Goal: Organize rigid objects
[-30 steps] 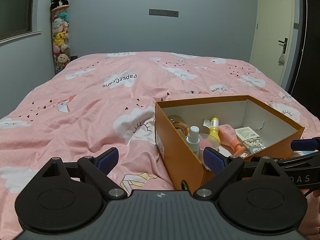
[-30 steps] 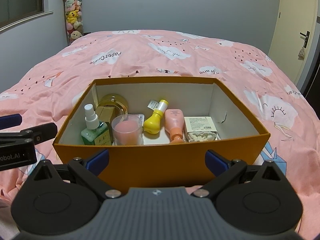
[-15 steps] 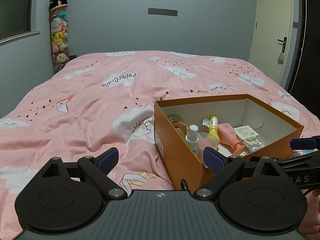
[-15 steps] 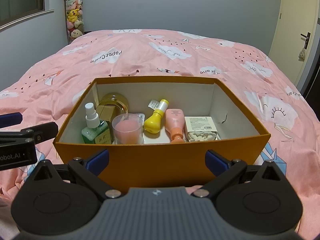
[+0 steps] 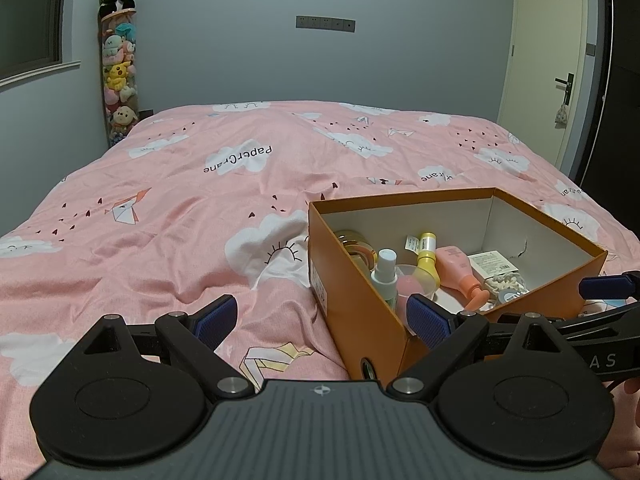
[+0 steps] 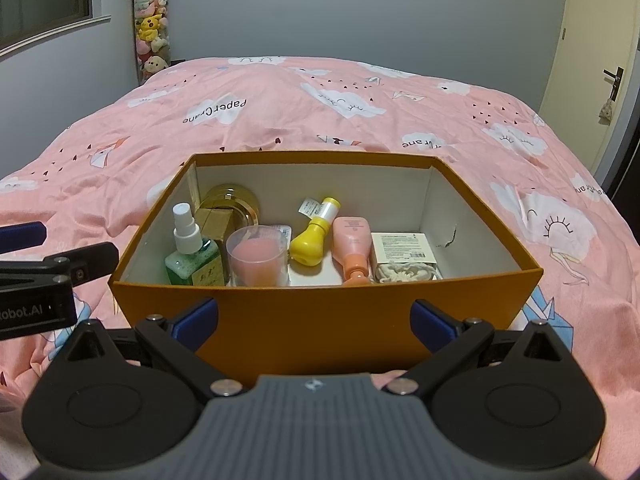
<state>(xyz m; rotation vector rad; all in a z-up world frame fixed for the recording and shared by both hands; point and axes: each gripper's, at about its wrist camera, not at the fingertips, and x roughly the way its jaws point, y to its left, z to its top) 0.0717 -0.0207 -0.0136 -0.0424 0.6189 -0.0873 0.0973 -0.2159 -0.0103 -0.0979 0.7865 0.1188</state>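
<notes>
While both grippers hung spread and empty, left gripper (image 5: 320, 316) beside, right gripper (image 6: 314, 318) before the orange cardboard box (image 6: 320, 320), the toiletries lay inside. Judgement: approach the upright green spray bottle (image 6: 192, 256) from above, avoiding the near wall.

Legible text, by carrier:
- Duvet (image 5: 168, 208): "PaperCrane", black letters on a white cloud, upside down to both cameras; repeated in part as "Crane" on a cloud further right.
- Left gripper (image 6: 36, 292) body, seen from the right wrist: "obot.AI", first letters cut off.
- Right gripper (image 5: 600, 332) body, seen from the left wrist: "AS".
- Green bottle (image 6: 196, 268) label, white carton (image 6: 402, 248) label, box (image 6: 320, 320) end sticker: print too small to read.
</notes>
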